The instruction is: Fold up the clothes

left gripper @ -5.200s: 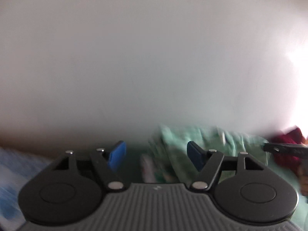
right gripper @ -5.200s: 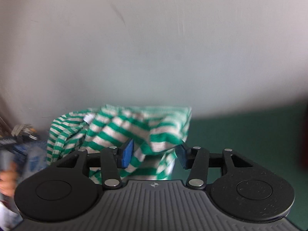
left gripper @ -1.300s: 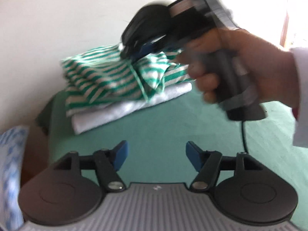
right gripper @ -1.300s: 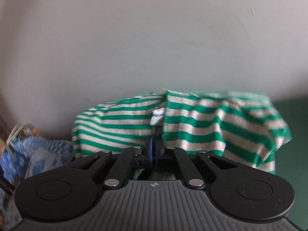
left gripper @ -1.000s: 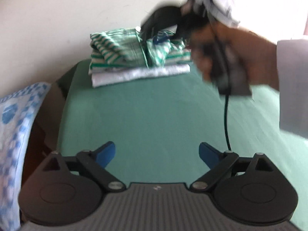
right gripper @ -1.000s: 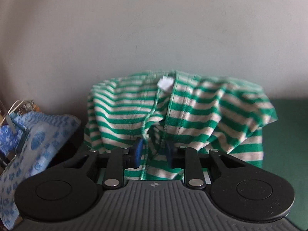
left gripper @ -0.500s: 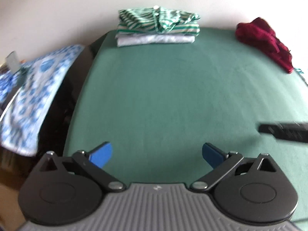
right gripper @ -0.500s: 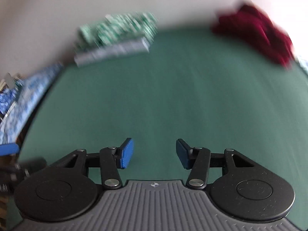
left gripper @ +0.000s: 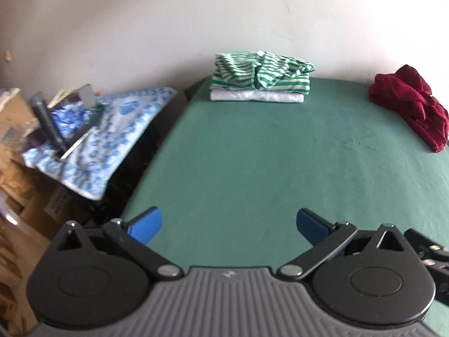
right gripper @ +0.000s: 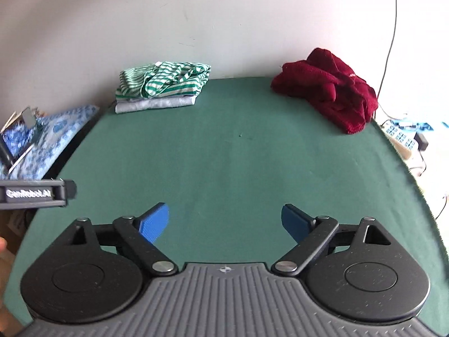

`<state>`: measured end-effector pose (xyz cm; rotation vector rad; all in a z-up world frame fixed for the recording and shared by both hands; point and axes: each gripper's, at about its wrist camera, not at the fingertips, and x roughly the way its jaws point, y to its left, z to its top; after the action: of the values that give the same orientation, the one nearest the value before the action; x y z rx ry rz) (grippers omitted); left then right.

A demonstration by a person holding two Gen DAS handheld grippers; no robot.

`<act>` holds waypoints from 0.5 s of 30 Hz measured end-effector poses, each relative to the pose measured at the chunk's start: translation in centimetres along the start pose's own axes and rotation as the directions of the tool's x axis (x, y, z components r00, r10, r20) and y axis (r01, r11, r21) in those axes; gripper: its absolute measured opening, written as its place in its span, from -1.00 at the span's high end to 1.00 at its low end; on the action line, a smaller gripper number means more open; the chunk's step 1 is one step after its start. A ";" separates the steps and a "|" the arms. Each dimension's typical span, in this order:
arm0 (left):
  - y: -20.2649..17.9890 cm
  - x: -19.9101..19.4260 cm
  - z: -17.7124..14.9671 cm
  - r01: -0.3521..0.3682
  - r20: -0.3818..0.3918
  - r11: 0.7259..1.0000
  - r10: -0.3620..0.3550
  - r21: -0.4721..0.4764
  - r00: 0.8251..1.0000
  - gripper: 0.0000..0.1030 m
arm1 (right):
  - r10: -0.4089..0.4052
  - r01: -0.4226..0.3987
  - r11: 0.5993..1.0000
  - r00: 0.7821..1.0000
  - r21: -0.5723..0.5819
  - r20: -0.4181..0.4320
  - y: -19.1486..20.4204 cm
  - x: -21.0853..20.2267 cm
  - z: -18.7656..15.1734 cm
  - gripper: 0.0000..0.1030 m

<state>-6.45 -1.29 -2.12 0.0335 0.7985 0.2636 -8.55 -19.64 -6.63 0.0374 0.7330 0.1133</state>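
Both wrist views low, side by side, facing the far striped stack.

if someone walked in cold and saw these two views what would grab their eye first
Probably the crumpled dark red garment, lying unfolded at the far right of the green table. Next, the neat stack at the far left by the wall: a green-and-white striped shirt on top of a folded white garment. Nearest the cameras, the left claw and right claw both hang open above the bare cloth, holding nothing.
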 end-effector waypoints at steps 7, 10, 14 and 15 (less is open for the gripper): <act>0.9 -2.5 -0.3 -0.009 0.038 1.000 0.009 -0.006 0.999 -0.99 | 0.071 -0.072 0.996 0.997 -0.053 -0.013 2.1 -1.2 -0.4 -0.74; 1.4 -2.7 0.1 0.003 0.052 1.000 -0.005 0.022 0.999 -0.99 | 0.050 -0.050 0.997 0.999 -0.054 0.006 3.1 -1.6 0.1 -0.74; 3.0 -2.4 1.1 -0.001 0.073 0.999 -0.003 0.051 0.997 -0.99 | 0.014 -0.014 1.000 1.000 -0.004 0.019 4.8 -1.4 1.2 -0.74; 3.6 -2.3 1.3 -0.002 0.079 0.999 -0.002 0.050 0.997 -0.98 | 0.007 -0.007 1.000 1.000 0.010 0.022 5.3 -1.4 1.5 -0.74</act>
<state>-7.85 1.66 0.90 0.0906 0.7262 0.2403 -9.05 -14.56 -4.25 0.0505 0.7113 0.1161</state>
